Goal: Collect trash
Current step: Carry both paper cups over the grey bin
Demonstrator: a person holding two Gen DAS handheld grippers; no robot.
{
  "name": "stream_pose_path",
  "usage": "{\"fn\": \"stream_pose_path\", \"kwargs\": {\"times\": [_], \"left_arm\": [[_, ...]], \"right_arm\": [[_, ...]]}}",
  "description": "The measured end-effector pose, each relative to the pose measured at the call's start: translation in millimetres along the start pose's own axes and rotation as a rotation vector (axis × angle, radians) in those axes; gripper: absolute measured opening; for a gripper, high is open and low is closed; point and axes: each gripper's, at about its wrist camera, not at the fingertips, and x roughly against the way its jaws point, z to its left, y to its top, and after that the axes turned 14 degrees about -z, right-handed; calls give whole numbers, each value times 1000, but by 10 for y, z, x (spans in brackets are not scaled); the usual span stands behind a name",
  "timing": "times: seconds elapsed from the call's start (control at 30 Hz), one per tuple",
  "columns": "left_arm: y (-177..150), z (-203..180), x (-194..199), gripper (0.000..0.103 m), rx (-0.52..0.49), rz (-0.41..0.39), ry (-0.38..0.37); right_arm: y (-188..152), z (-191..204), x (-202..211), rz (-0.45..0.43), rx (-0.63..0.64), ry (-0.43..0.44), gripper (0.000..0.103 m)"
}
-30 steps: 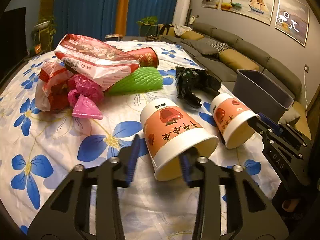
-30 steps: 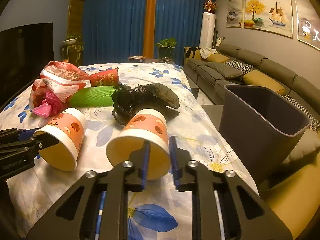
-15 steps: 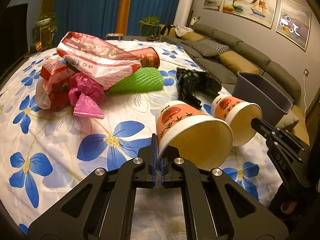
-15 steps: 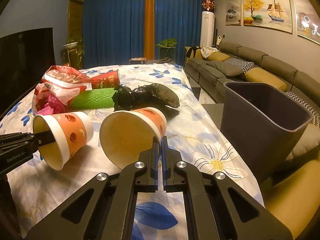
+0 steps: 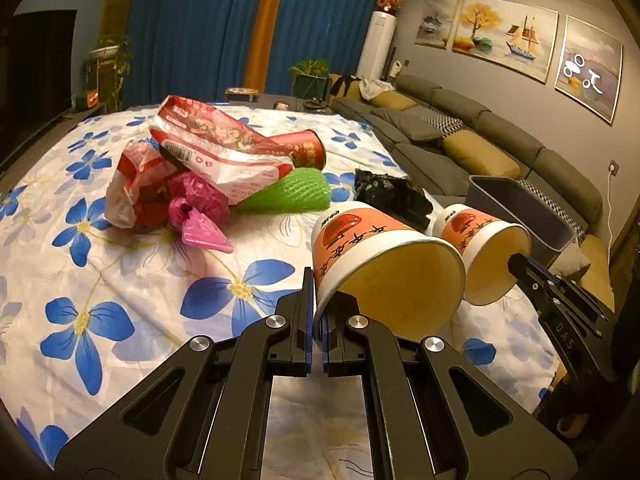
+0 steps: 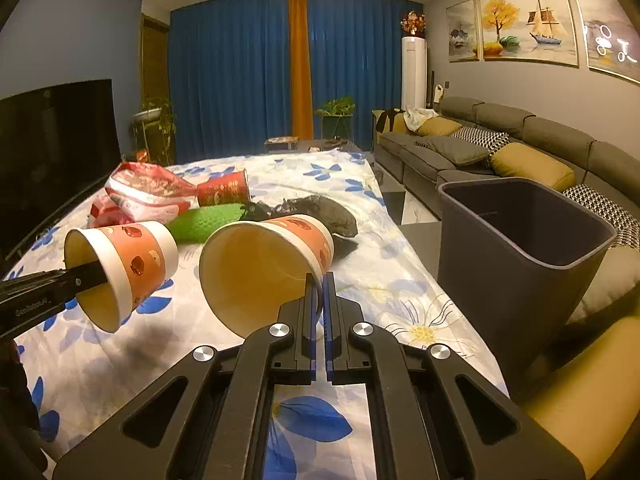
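The left gripper fills the bottom of its frame: matte black angular linkage arms with triangular cut-outs, silver round-head screws at the pivots, and blue pads lining its two narrow fingers. The right gripper has the same build in its own view; seen from the side at the left view's right edge, it bears pale lettering.

Counts on the flowered tablecloth: 2 orange-print paper cups, one toward the near edge, the other by the right edge. 1 red paper cup, 1 green foam net sleeve, 1 crumpled black plastic bag, 1 pink plastic bag, 2 red-and-white snack bags. Off the right edge: 1 grey trash bin. 2 grippers.
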Motion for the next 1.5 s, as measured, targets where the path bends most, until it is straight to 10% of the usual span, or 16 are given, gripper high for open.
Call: {"fn": "stream_pose_path", "kwargs": {"times": [0.8, 1.5], "left_arm": [[205, -342, 48, 2, -36, -62, -38], [645, -1807, -604, 2, -138, -135, -295]], "right_arm": [[225, -211, 276, -103, -33, -12, 4], [584, -1341, 327, -221, -88, -312, 4]]}}
